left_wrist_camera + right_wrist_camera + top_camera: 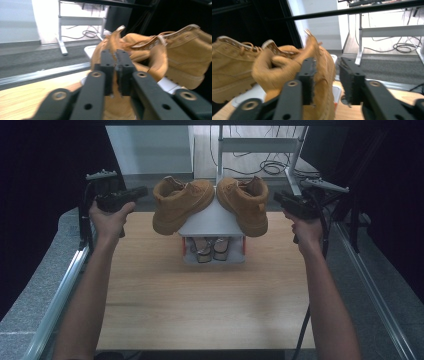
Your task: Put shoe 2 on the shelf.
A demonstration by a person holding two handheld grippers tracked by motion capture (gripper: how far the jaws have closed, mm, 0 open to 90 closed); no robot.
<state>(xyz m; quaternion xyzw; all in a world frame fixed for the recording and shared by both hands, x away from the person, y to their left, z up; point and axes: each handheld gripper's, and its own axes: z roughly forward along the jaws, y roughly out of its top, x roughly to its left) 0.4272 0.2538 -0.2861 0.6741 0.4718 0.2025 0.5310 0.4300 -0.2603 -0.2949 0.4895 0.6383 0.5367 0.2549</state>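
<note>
Two tan boots sit tilted on top of a small white shoe rack (212, 222) at the table's far middle. The left boot (180, 202) leans off the rack's left side, the right boot (245, 202) off its right. My left gripper (144, 191) meets the left boot's heel. In the left gripper view the left gripper (116, 51) has its jaws pressed together on a thin strip of that left boot (110, 42). My right gripper (276, 197) is at the right boot's heel. The right gripper (328, 61) is open, with the heel of the right boot (322, 62) between its jaws.
A pair of strappy sandals (210, 249) stands on the rack's lower shelf. The wooden table (200, 305) stretches bare toward me. Metal rails run along both sides. A metal-framed stand (260, 145) and cables lie on the floor beyond the table.
</note>
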